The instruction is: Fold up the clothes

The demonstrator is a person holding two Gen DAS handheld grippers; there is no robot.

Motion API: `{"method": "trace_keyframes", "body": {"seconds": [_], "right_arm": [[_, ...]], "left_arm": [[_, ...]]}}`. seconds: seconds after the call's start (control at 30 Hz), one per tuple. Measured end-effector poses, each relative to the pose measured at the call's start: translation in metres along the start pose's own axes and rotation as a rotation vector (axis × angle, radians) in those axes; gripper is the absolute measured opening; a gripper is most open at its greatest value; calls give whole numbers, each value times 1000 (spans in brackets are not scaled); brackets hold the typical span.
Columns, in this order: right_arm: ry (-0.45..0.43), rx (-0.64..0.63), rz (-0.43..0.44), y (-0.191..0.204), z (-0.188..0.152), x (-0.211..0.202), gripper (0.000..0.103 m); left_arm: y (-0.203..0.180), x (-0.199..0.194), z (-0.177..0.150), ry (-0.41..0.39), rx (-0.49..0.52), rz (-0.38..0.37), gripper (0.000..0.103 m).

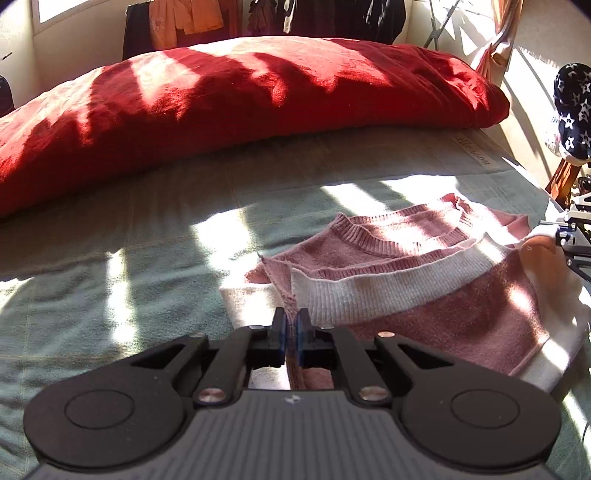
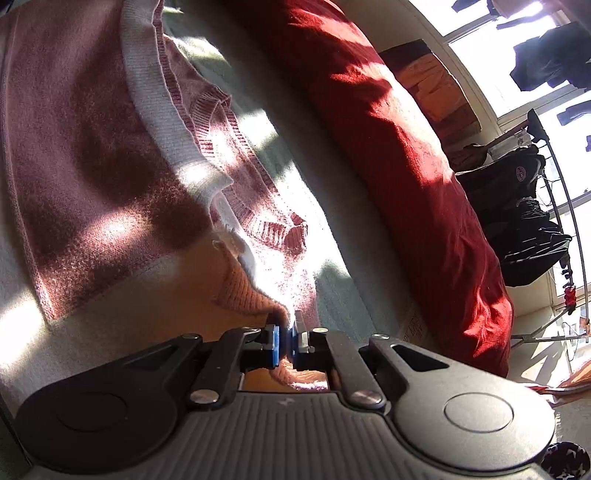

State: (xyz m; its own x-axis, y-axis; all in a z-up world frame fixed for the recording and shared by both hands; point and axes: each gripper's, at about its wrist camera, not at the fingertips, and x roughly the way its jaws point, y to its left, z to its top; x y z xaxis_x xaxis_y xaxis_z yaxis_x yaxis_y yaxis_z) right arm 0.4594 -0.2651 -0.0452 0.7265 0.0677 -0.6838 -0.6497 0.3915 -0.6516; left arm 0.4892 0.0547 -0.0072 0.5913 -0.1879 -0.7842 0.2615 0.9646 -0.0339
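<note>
A pink knitted sweater point(image 1: 436, 295) with white ribbed bands lies partly folded on a pale green bed sheet point(image 1: 129, 266). My left gripper point(image 1: 290, 325) is shut on a pink edge of it at the near left corner. At the right edge of the left wrist view the other gripper's frame point(image 1: 570, 229) shows beside the sweater. In the right wrist view the sweater point(image 2: 85, 155) fills the left half, and my right gripper point(image 2: 287, 332) is shut on a bunched pink and orange-lit fold of it.
A big red pillow point(image 1: 240, 103) lies across the bed behind the sweater, also in the right wrist view as the red pillow point(image 2: 406, 147). Clothes hang on a rack point(image 1: 266, 18) by the far wall. A dark star-patterned cloth point(image 1: 572, 107) sits at the right.
</note>
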Motion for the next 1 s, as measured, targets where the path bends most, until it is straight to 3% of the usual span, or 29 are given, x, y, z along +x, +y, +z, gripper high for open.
{"method": "trace_keyframes", "body": {"seconds": [0.2, 0.4, 0.53, 0.57, 0.67, 0.8, 0.87, 1.0], "right_arm": [[-1, 24, -47, -17, 8, 24, 6], [57, 41, -5, -13, 6, 64, 8], [92, 72, -9, -8, -3, 69, 29], [92, 86, -16, -9, -5, 64, 40], [87, 115, -24, -14, -11, 41, 47], [84, 198, 13, -19, -16, 17, 47], [65, 288, 89, -22, -16, 15, 46], [72, 372, 154, -19, -16, 41, 46]], "left_arm": [[7, 19, 17, -46, -6, 23, 4], [4, 58, 11, 1, 23, 58, 8], [4, 73, 6, 42, 35, 96, 11], [5, 69, 4, 39, 31, 102, 15], [4, 44, -1, 22, 19, 113, 31], [-14, 18, -10, 12, 31, 60, 43], [-29, 19, -17, 25, 52, 7, 44], [-54, 40, -31, 75, 111, -42, 47]]}}
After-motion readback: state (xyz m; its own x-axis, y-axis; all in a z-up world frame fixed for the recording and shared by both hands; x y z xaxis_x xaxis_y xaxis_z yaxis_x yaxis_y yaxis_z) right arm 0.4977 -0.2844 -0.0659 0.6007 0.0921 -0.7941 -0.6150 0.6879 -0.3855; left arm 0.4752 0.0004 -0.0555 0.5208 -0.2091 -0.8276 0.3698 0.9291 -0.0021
